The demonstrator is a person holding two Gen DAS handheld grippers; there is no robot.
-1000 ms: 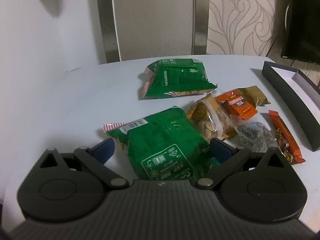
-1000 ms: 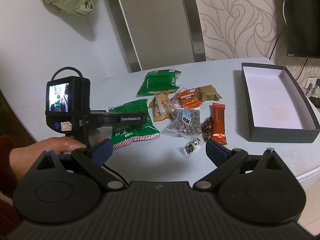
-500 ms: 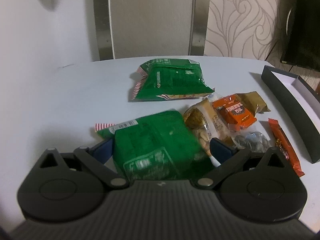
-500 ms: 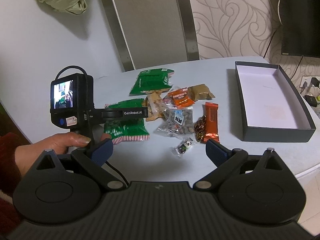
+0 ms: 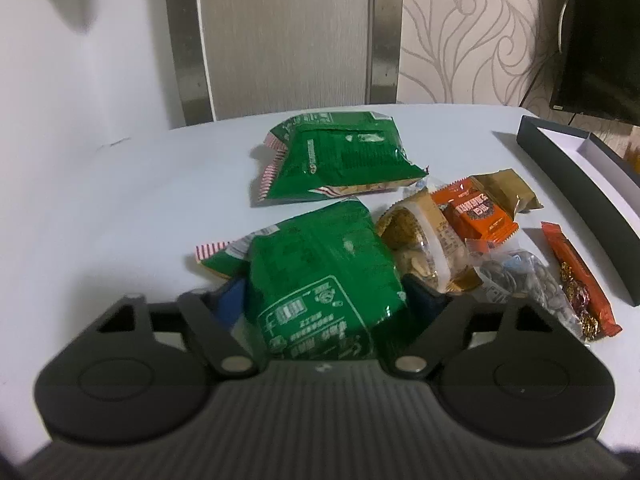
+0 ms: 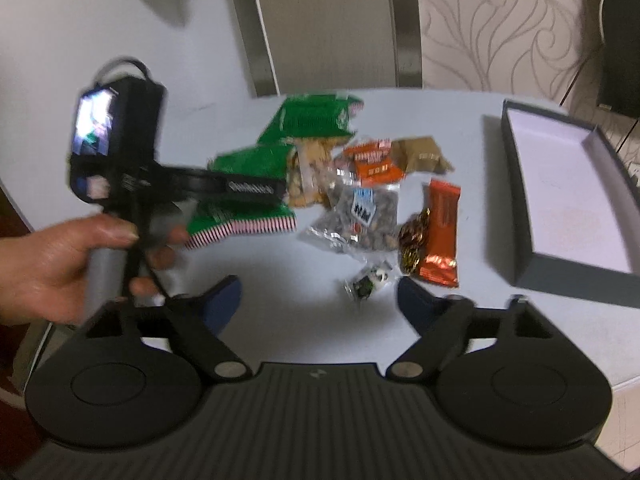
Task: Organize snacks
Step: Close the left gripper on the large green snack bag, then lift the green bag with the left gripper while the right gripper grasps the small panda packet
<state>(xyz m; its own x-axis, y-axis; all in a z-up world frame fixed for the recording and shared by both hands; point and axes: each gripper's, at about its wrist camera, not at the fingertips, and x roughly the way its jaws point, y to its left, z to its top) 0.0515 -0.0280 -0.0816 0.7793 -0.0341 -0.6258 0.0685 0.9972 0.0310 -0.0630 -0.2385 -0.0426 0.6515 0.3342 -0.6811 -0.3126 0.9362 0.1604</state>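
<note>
Left gripper (image 5: 324, 300) fingers clamped on the near green foil snack bag (image 5: 320, 276); right gripper (image 6: 318, 300) fingers apart, nothing between, both just closing in.
Bag sits on the white surface (image 5: 120, 200), touching a clear pack of golden biscuits (image 5: 424, 248). Second green foil bag (image 5: 340, 160) lies beyond. Small black-white candy (image 6: 368, 282) lies just ahead of the right fingers. Open dark grey box (image 6: 568, 184) stands at the right, apart from the pile.
</note>
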